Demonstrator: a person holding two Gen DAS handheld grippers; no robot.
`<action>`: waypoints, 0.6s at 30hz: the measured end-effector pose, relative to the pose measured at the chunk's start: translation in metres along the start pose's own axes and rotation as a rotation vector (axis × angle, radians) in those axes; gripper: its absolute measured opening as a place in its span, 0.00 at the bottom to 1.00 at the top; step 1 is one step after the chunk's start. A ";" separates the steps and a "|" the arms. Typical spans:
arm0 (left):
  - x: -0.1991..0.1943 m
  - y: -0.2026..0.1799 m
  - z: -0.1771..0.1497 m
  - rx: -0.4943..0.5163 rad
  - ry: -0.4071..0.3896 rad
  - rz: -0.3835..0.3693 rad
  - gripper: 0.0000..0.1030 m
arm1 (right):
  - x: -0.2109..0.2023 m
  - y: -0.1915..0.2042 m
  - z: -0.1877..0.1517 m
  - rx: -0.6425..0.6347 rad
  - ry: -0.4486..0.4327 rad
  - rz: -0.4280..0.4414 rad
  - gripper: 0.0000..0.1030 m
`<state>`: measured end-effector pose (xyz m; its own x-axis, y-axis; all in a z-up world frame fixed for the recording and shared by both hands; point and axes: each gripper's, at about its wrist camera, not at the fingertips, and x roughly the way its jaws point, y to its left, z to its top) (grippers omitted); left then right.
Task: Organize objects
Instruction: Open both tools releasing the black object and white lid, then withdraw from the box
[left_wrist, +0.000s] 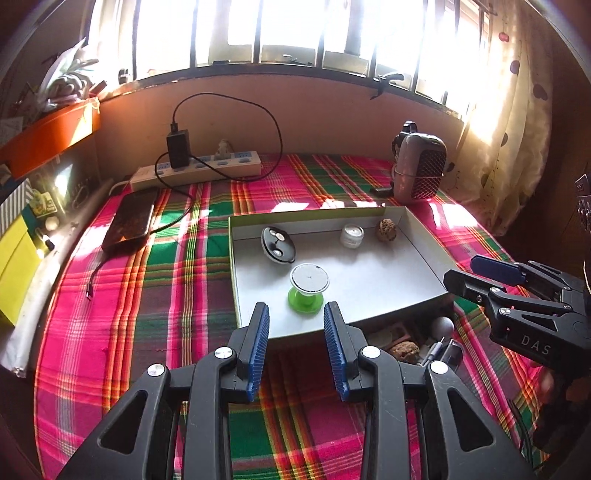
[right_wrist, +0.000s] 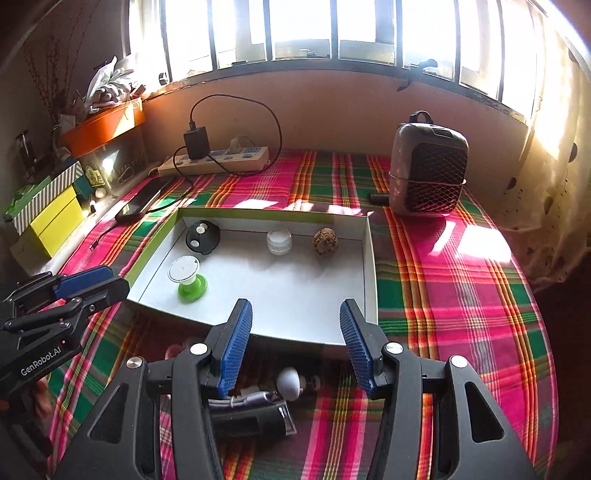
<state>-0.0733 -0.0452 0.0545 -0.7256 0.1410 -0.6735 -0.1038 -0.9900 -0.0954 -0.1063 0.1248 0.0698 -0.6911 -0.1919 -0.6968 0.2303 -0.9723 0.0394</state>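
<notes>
A shallow white box (left_wrist: 417, 236) (right_wrist: 369, 258) lies on the plaid cloth. In it stand a green spool with a white top (left_wrist: 308, 286) (right_wrist: 188, 278), a black round lid (left_wrist: 277, 244) (right_wrist: 202, 236), a small clear jar (left_wrist: 351, 235) (right_wrist: 279, 242) and a brown textured nut (left_wrist: 386, 230) (right_wrist: 325, 242). My left gripper (left_wrist: 297, 349) is open and empty, just short of the spool. My right gripper (right_wrist: 295, 343) is open and empty above a pile of loose items in front of the box: a white ball (right_wrist: 289, 384) (left_wrist: 442, 326), a white cable (right_wrist: 243, 400), a black block (right_wrist: 251, 421).
A small heater (left_wrist: 421, 170) (right_wrist: 426, 170) stands at the back right. A power strip with a black charger (left_wrist: 199, 168) (right_wrist: 214, 160) lies by the wall. A dark phone (left_wrist: 129, 221) (right_wrist: 144, 201) lies at the left. Boxes and an orange tray (right_wrist: 103, 127) crowd the left edge.
</notes>
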 end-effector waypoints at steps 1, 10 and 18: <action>0.000 0.001 -0.003 -0.007 0.004 -0.001 0.28 | -0.003 -0.001 -0.005 0.009 0.002 -0.004 0.49; 0.000 0.007 -0.032 -0.042 0.060 -0.022 0.28 | -0.009 0.011 -0.042 0.034 0.055 -0.021 0.49; 0.000 0.008 -0.043 -0.043 0.084 -0.040 0.28 | 0.000 0.029 -0.053 0.057 0.085 -0.094 0.49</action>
<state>-0.0447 -0.0529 0.0224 -0.6621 0.1812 -0.7272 -0.1006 -0.9830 -0.1533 -0.0633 0.1038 0.0331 -0.6465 -0.0896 -0.7577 0.1258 -0.9920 0.0099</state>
